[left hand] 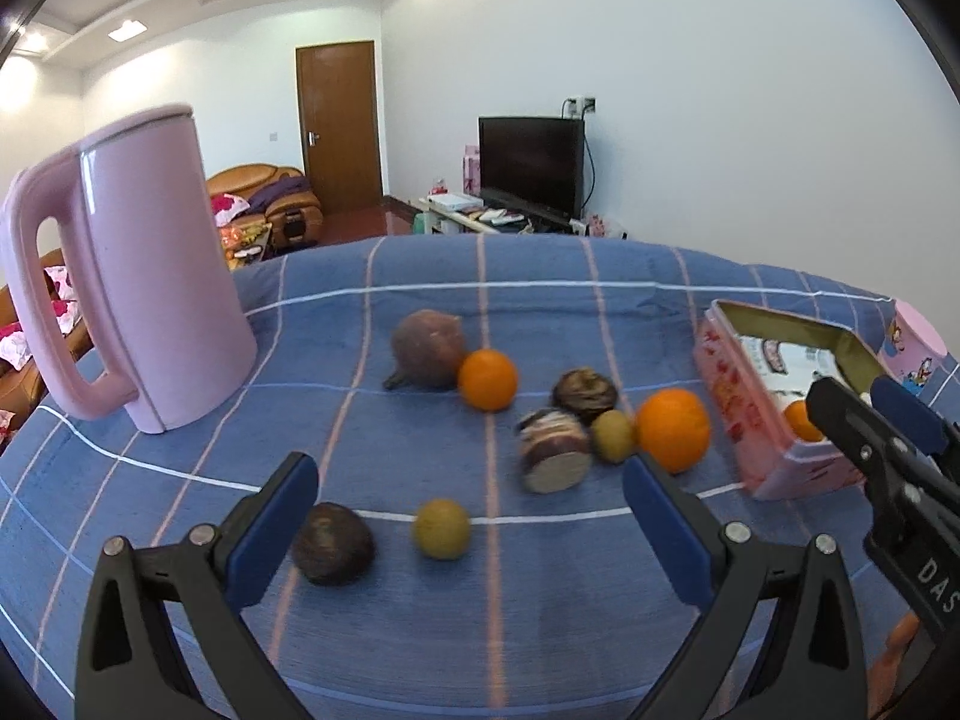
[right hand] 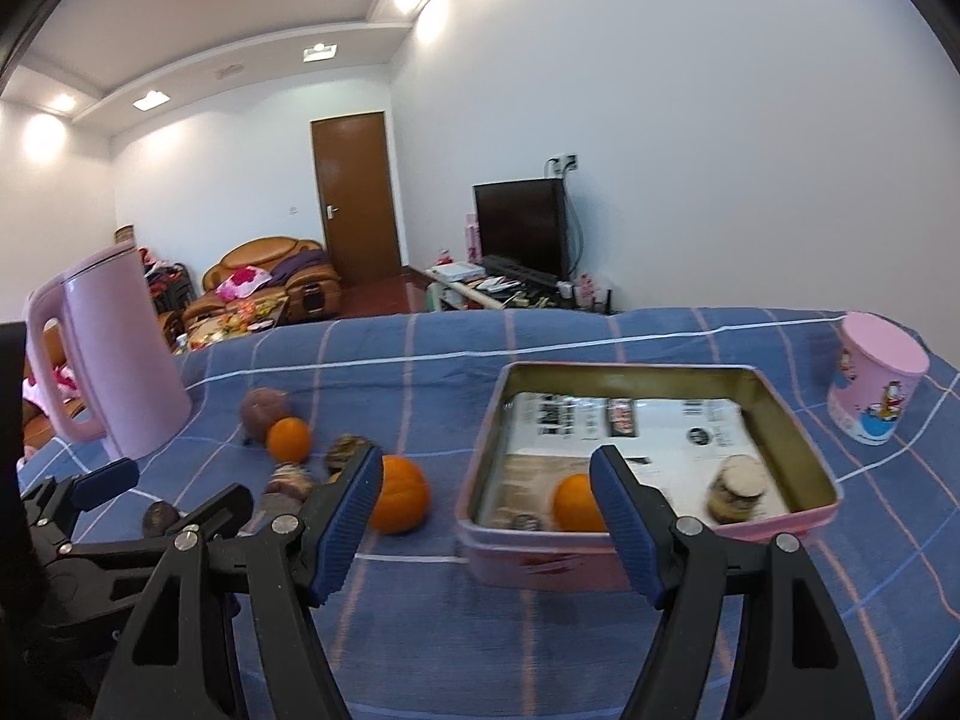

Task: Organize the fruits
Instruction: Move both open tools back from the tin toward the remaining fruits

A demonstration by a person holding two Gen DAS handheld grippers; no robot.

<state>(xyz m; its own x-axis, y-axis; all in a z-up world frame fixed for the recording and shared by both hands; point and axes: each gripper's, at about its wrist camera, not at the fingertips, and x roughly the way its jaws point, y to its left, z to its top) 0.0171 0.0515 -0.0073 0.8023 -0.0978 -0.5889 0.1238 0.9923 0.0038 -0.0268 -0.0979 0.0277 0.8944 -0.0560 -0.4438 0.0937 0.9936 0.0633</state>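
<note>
Left wrist view shows your left gripper (left hand: 471, 498) spread wide and empty over a green fruit (left hand: 441, 528); drop straight down and center it before closing. Your right gripper (right hand: 486, 498), also wide and empty, hangs before the pink tin (right hand: 798, 438), which holds an orange (right hand: 573, 501). Other fruit lies scattered on the blue checked cloth (left hand: 420, 630), a soft surface, in a living room.

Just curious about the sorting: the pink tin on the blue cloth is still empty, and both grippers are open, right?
Not quite: the pink tin already holds an orange and a brown piece, as the right wrist view shows. Both the left gripper and the right gripper are open.
</note>
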